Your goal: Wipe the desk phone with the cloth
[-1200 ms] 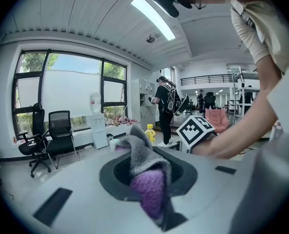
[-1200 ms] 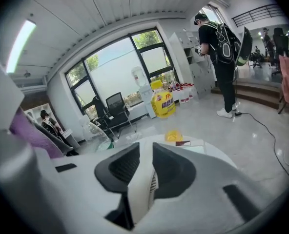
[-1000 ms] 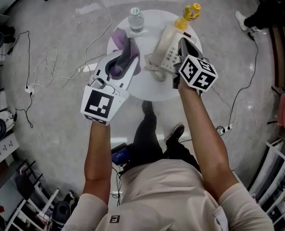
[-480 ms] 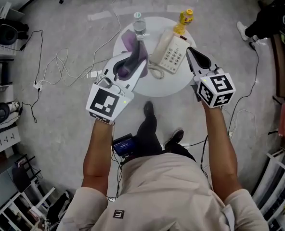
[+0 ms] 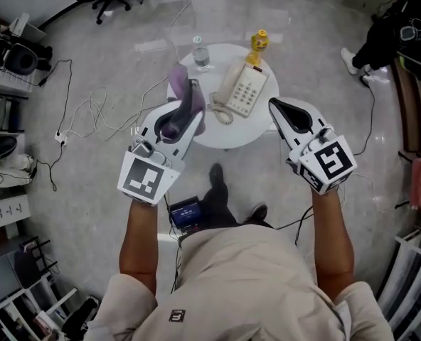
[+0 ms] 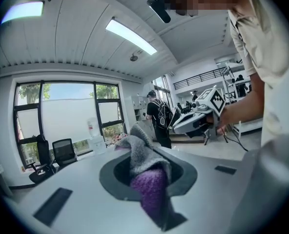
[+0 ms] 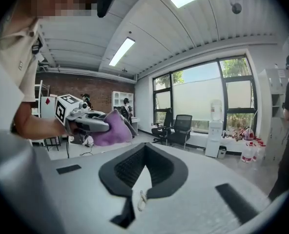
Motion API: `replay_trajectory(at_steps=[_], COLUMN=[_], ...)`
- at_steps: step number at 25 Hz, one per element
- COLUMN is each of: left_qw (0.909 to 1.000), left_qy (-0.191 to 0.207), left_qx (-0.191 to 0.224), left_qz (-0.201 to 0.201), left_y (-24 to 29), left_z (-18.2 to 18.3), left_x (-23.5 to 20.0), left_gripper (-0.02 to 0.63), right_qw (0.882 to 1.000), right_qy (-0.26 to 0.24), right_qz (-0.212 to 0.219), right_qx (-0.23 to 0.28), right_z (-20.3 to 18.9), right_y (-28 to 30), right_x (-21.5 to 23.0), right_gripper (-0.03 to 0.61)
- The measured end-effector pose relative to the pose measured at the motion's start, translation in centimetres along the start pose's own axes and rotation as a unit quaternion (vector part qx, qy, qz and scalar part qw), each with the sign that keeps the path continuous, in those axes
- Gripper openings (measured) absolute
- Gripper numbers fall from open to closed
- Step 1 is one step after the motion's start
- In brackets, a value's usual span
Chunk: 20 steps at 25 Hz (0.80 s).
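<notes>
Head view: my left gripper (image 5: pixel 185 109) is clenched on the fuzzy purple-and-grey cloth (image 5: pixel 178 75), whose folds hide the jaw tips. My right gripper (image 5: pixel 280 107) is pressed together, empty. Beyond, the blocky cream desk phone (image 5: pixel 242 91) lies on the round white table (image 5: pixel 225 130).

You stand on a grey polished floor (image 5: pixel 82 212) strewn with loose cables (image 5: pixel 89 109), with a round white counter (image 5: pixel 247 131) in front of you. Tall windows (image 7: pixel 203 99) fill one wall, with black office chairs (image 7: pixel 177 126) and a water dispenser (image 7: pixel 215 126) below them. Strip lights (image 7: pixel 121 51) run along the panelled ceiling (image 7: pixel 183 28). A brick wall (image 7: pixel 100 84) closes the far end.
</notes>
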<state>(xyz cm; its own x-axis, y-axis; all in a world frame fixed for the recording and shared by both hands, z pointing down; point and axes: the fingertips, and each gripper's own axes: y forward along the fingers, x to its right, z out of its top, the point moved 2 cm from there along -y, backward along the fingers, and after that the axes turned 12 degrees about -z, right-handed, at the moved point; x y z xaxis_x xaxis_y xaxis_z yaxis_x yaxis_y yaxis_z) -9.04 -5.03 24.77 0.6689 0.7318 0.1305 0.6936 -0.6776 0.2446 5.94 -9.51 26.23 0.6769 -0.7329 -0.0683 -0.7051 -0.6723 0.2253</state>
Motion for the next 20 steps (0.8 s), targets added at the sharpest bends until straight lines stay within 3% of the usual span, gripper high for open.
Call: replay_trajectory(at_steps=[6, 20], left_qw=[0.9998, 0.9994], left_qy=[0.012, 0.02], left_qx=[0.003, 0.017], left_qz=[0.015, 0.021], left_y=[-2.9, -5.2], left_z=[2.8, 6.6], left_x=[3.1, 8.9], left_gripper=[0.06, 0.06], right_qw=[1.0, 1.0], right_qy=[0.004, -0.009], right_qz=[0.028, 0.012], right_qx=[-0.01, 0.016], right_z=[2.5, 4.3], right_y=[-5.3, -14.0], right_x=[-1.7, -2.4], right_gripper=[-0.01, -0.009])
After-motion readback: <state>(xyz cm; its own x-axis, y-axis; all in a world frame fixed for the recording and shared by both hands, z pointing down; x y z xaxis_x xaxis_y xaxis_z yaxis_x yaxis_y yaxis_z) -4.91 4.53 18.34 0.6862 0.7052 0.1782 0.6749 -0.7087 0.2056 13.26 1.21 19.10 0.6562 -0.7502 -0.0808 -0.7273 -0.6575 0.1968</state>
